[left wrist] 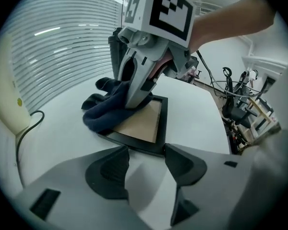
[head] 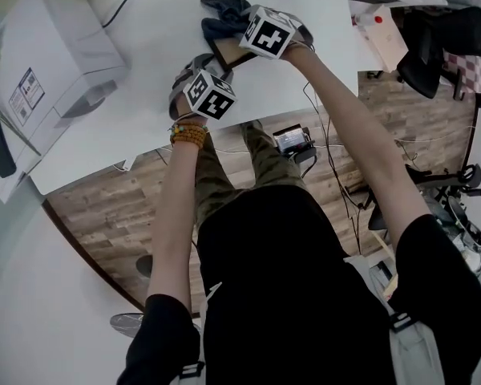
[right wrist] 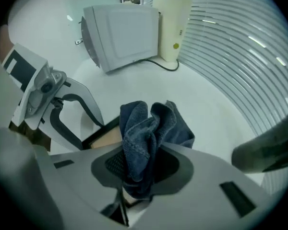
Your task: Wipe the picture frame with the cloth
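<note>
- Picture frame (left wrist: 143, 124) is lying flat on the white table (head: 144, 127), near the table's edge in front of the person. It has a black border and a tan panel facing up.
- In the head view the frame is sitting between the two marker cubes, mostly hidden by the grippers.
- Cloth (right wrist: 146, 138), dark blue and bunched, is resting on the far end of the frame. Part of it is spilling off onto the table on the side towards the window blinds (left wrist: 62, 47).
- Right gripper (right wrist: 140, 171) is pointing steeply down and pinching the cloth. Its jaws are standing narrow, both pads are pressing on a thick fold, and loose folds are standing up above the pads.
- Seen from the left gripper view, the tips of the right gripper are pressing the cloth onto the frame.
- Left gripper (left wrist: 146, 157) is holding its jaws wide apart, with nothing clamped between the pads. The near edge of the frame is lying right at the gap between the jaw tips; I cannot tell whether they are touching it.
- A beaded bracelet (head: 188, 133) is showing on the left wrist.
- A white box (head: 48, 62) is standing further along the table, well apart from the frame.
</note>
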`<state>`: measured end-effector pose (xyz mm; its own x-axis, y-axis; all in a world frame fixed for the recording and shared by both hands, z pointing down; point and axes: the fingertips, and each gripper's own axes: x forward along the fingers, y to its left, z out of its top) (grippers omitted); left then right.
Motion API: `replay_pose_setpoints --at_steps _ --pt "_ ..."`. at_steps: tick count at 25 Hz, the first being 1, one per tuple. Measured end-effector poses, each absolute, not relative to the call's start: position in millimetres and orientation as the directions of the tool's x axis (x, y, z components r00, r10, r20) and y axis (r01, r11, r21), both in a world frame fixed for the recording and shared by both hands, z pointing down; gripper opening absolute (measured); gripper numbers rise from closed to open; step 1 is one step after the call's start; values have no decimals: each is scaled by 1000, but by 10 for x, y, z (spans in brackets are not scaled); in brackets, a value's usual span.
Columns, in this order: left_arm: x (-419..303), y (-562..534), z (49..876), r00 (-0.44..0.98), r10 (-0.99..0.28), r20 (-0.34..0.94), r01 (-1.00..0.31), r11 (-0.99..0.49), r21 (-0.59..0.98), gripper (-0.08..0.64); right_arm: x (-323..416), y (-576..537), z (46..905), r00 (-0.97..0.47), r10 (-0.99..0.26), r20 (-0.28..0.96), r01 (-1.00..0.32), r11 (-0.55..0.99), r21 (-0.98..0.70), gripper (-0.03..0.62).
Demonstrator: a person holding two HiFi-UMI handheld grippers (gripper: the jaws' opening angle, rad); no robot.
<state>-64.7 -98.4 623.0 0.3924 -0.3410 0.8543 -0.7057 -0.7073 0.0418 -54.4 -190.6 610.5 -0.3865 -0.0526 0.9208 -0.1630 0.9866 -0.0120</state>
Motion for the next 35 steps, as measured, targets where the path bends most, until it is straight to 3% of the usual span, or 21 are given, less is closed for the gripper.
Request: replay_pose_setpoints --at_steps 4,7,8,10,12,15,21,25,30,33,35 --pt "-635 -976 6235 384 -328 863 -706 -707 46 241 -948 -1541 6085 -439 7 899 -125 990 -69 92" --pt "-645 -967 6247 379 -319 869 -710 -703 52 240 -982 -1467 5998 -569 106 815 -189 948 -255 94" --pt "-645 -965 6246 377 -316 870 -710 -702 53 239 -923 -1534 5891 -634 99 767 -233 921 -312 95" --pt "-630 -968 6236 376 -315 872 -709 -703 53 239 -616 -1823 5679 -673 -35 739 -346 898 -272 97" --pt "-619 -978 6233 377 -319 869 -710 -703 50 239 -200 -2058 5685 -566 -175 806 -395 915 -78 96" --pt "-651 -975 6247 374 -326 868 -716 -696 47 239 53 -2035 6007 -382 -224 897 -305 946 107 95" --pt "-644 -976 6245 369 -325 870 -719 -694 46 241 -238 -1791 6207 -321 -227 920 -327 938 117 92" --pt "-656 -974 6251 363 -330 872 -726 -686 43 241 -396 -1651 6160 -388 -185 903 -394 919 19 92" --pt "-646 -978 6228 356 -319 878 -724 -688 43 241 -721 -1302 6125 -484 -63 873 -365 921 -136 92" --pt "-629 -970 6225 348 -314 883 -736 -675 50 241 -744 -1219 6016 -636 67 768 -391 831 -397 94" --pt "-627 -962 6227 346 -311 885 -738 -673 52 241 -578 -1316 5801 -725 39 687 -422 764 -488 95"
